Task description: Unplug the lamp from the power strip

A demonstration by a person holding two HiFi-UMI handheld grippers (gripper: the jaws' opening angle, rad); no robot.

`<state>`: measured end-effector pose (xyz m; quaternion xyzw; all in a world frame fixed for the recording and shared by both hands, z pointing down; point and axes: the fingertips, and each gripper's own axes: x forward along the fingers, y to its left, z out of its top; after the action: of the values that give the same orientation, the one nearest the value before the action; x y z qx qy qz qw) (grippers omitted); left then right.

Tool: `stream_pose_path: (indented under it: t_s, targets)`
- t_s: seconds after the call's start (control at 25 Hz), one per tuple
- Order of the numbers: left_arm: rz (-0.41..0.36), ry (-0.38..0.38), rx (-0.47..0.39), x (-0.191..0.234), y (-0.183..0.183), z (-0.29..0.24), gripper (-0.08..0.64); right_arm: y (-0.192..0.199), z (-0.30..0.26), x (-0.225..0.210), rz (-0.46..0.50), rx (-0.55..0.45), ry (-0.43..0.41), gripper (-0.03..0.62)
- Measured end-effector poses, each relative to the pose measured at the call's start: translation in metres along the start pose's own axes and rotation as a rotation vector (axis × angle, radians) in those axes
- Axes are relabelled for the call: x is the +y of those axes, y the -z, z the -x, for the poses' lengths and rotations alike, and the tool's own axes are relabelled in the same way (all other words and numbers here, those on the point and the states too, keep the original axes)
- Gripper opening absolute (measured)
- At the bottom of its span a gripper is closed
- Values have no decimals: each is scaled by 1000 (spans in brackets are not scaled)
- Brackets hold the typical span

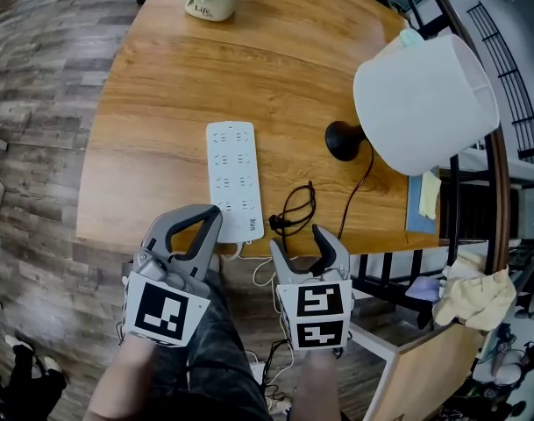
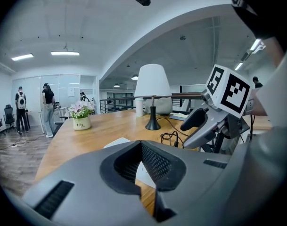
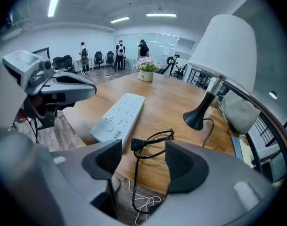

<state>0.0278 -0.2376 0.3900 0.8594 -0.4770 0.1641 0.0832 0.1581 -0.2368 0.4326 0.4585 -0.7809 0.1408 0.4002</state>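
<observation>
Left gripper (image 1: 212,216) closed, right gripper (image 1: 297,239) wide and empty, plug (image 1: 275,224) lies loose; pot (image 1: 210,9) reads "Life"

Your left gripper (image 1: 212,214) and right gripper (image 1: 299,246) are grey moulded shells, with black ribbed pads lining the fingers (image 1: 326,242). Each carries a white cube (image 1: 166,312) printed with bold black square markers on its faces. You wear dark, mottled trousers (image 1: 218,358).
</observation>
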Motion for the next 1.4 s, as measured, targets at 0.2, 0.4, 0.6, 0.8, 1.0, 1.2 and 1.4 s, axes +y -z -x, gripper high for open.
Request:
stream_pose_path:
  t_s: [0.2,0.4,0.6,0.8,1.0,1.2,1.4]
  targets:
    - [28,-2,-19,8,-2,4,-3,-13,5,7,13,-58,1,227]
    - [93,17,-42,11,-7,7,-3,-34,16,4,43,-163,48,23]
    - [97,10,-57,14,-14,10,-4,-53,28,6,9,-269,25,8]
    - [133,8,-88,21,-26,14,-3,-62,38,6,-58,-343,-26,8]
    - [112,-10,-117,28,-41,21,-4,-84,55,14,-88,-443,-69,8]
    - [99,-34,-152,38,-60,30,-3,-106,70,21,-77,-509,-77,8]
    - [128,-39,-198,42,-77,40,-4,-122,88,19,-133,-574,-112,8]
